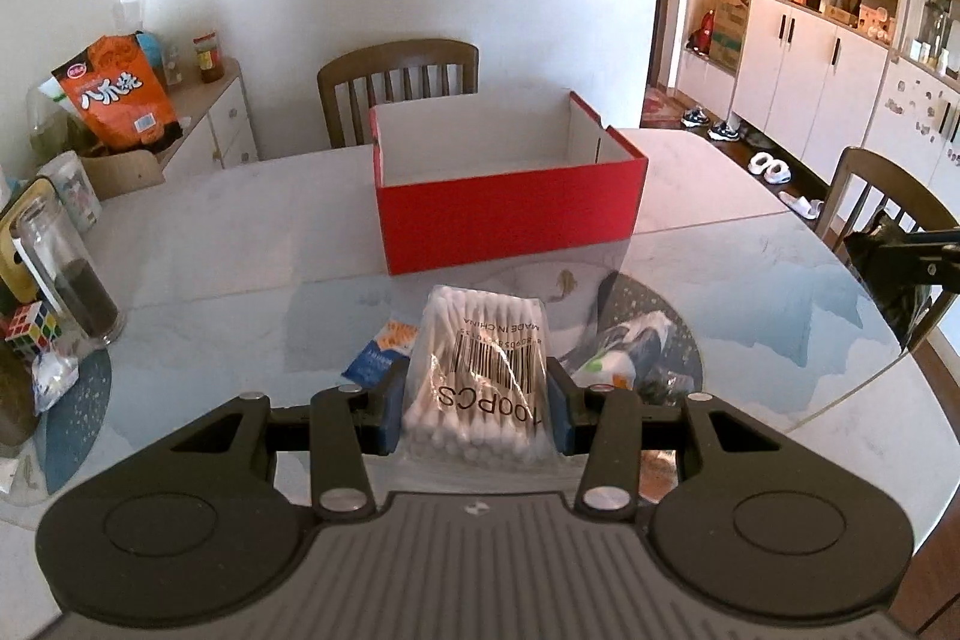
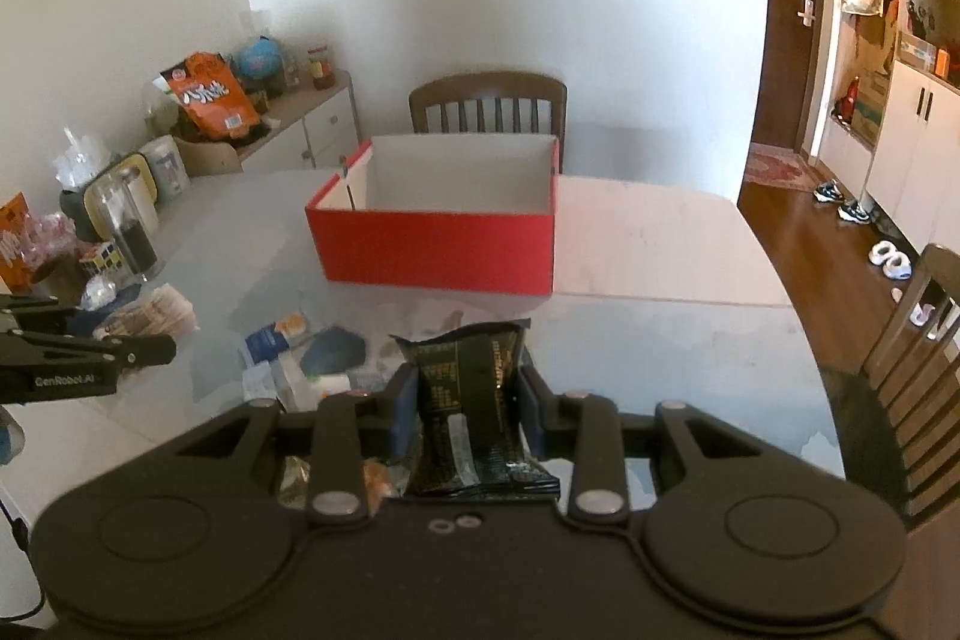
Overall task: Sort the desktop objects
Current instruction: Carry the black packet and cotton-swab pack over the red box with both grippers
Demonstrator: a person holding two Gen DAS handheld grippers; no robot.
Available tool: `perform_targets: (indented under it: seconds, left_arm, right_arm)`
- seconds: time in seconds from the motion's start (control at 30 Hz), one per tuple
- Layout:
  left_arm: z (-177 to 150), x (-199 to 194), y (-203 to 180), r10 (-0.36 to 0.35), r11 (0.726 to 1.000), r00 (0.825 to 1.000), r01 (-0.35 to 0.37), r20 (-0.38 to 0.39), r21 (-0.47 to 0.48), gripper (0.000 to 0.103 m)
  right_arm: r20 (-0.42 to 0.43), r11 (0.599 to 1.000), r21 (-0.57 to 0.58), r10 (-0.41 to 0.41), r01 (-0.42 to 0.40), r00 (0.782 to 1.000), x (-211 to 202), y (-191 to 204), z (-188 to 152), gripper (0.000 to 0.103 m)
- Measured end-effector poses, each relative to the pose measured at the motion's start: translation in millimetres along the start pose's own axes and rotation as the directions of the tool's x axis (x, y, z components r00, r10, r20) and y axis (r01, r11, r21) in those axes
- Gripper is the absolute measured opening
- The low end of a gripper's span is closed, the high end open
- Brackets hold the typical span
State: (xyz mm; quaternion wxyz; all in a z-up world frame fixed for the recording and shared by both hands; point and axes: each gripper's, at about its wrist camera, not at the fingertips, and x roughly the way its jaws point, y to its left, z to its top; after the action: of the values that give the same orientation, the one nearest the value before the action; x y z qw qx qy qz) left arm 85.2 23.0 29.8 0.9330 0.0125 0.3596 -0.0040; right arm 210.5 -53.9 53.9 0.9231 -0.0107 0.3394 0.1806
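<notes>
On the pale round dining table (image 1: 252,232), toward its far side, stands an open red cardboard box (image 1: 510,214) with a white inside, and nothing shows in the part of it that can be seen. A wooden chair (image 1: 399,85) is drawn up behind the box. Along the table's left edge sit a tall glass jar (image 1: 66,274) with something dark at the bottom and a Rubik's cube (image 1: 30,328) beside it.

Nearer, above the table, the left gripper (image 1: 477,394) is clamped on a clear bag of cotton swabs (image 1: 480,370), its blue pads pressing both sides of the bag. The right gripper (image 2: 468,400) is closed on a black foil packet (image 2: 471,400), held upright between its pads. Both held things are on the near side of the box, short of it. Small packets (image 2: 282,346) lie scattered on the table below the two grippers.
</notes>
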Motion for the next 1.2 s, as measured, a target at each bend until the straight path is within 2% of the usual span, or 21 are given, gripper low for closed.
perform_targets:
  seconds: [0.4, 0.63, 1.2]
  left_arm:
    - [43.1, 12.3, 0.8, -0.016, 0.999, 0.999, 0.015, 0.030, 0.032, 0.044]
    - [68.4, 35.9, 18.0, -0.047, 0.998, 0.999, 0.048, -0.006, 0.050, 0.044]
    - [117.8, 90.9, 50.5, -0.075, 0.993, 0.996, 0.078, -0.038, 0.087, 0.044]
  right_arm:
    - [0.018, 1.000, -0.025, 0.012, -0.011, 1.000, 6.4, -0.1, 39.8, 0.034]
    - [-0.018, 0.999, -0.029, 0.034, -0.034, 0.999, 35.2, 8.4, 65.2, 0.034]
    - [-0.059, 0.999, 0.009, 0.054, -0.053, 0.997, 102.5, 18.6, 115.4, 0.034]
